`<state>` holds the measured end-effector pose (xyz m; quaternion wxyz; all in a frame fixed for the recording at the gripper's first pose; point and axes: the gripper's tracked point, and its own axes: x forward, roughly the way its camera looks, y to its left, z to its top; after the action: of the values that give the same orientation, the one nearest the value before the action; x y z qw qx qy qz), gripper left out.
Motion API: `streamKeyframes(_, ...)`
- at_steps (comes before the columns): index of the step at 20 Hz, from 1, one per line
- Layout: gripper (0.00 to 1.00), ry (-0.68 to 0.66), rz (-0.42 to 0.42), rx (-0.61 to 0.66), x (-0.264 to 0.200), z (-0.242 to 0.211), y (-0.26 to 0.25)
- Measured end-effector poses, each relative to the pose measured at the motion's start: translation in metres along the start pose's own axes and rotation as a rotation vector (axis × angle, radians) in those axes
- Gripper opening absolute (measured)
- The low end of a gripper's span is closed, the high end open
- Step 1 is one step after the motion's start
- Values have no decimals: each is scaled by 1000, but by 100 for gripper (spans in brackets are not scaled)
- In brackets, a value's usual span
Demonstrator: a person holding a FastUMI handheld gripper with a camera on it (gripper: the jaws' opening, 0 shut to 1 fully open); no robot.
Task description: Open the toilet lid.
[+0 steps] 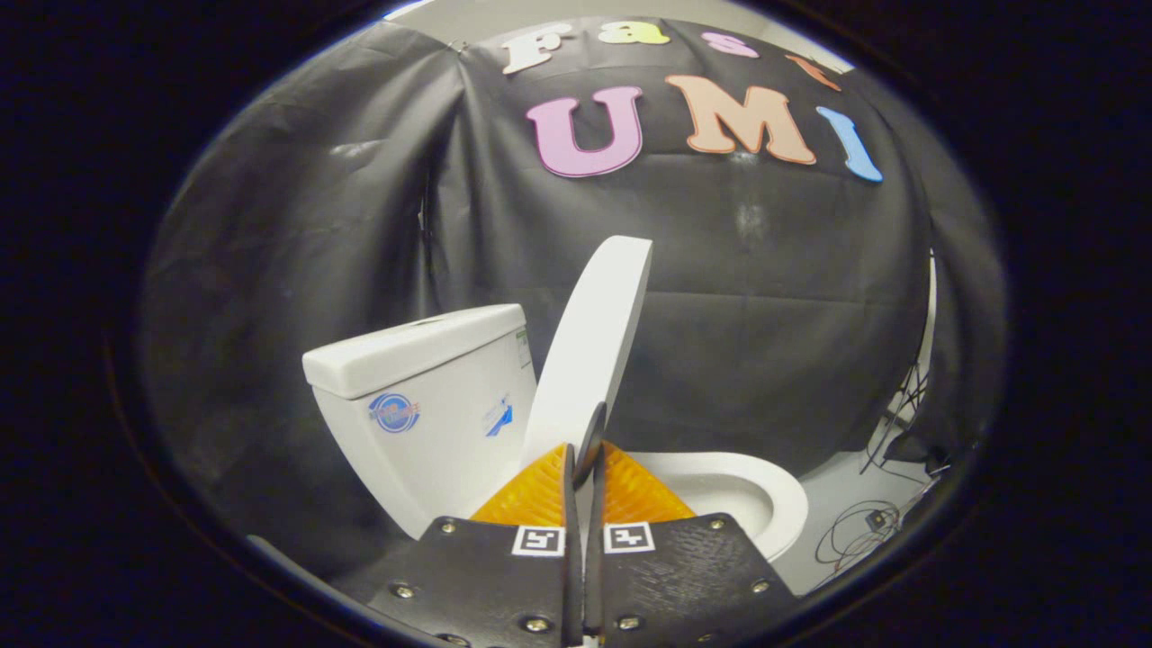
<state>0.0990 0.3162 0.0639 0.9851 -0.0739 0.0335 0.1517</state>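
Directly ahead, the raised toilet lid [594, 346] stands nearly upright, its lower edge pinched between the gripper's [583, 454] narrowed fingers.

Recording booth, black cloth wall [315, 270], toilet [432, 405]

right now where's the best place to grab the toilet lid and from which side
The lid stands raised and tilted toward the tank, showing its thin edge. Grip that rim low down, coming edge-on from the bowl side so one finger sits on each flat face. The gripper is nearly closed there with the rim between its fingers; whether both press is unclear.
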Motion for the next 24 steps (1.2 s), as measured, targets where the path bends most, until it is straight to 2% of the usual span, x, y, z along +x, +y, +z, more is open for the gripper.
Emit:
streamKeyframes(4, 2, 0, -18, -33, 7, -4, 10)
streamKeyframes(7, 2, 26, 4, -45, 11, -17, 23)
streamKeyframes(20, 2, -51, -39, -119, 18, -11, 47)
streamKeyframes(24, 2, -73, -52, -211, 19, -9, 58)
